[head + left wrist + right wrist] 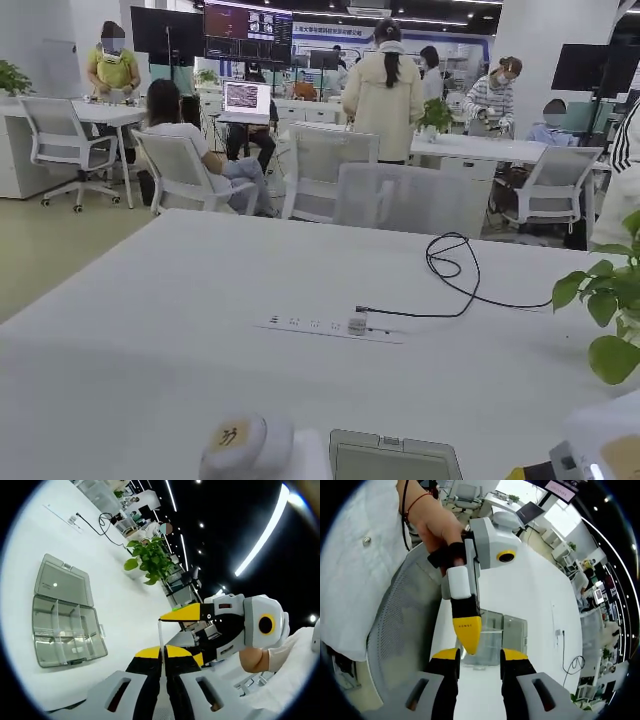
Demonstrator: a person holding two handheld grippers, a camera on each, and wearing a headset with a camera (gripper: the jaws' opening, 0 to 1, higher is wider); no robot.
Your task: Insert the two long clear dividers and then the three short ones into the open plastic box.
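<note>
Smoky clear box [50, 630] open flat; thin clear divider [160, 640] upright, edge-on.

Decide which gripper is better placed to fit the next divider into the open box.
Left. The left gripper is shut on a thin clear divider, with the open plastic box ahead; the right gripper is open and holds nothing.

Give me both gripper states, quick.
Left gripper: shut on a clear divider.
Right gripper: open, gripping nothing.
</note>
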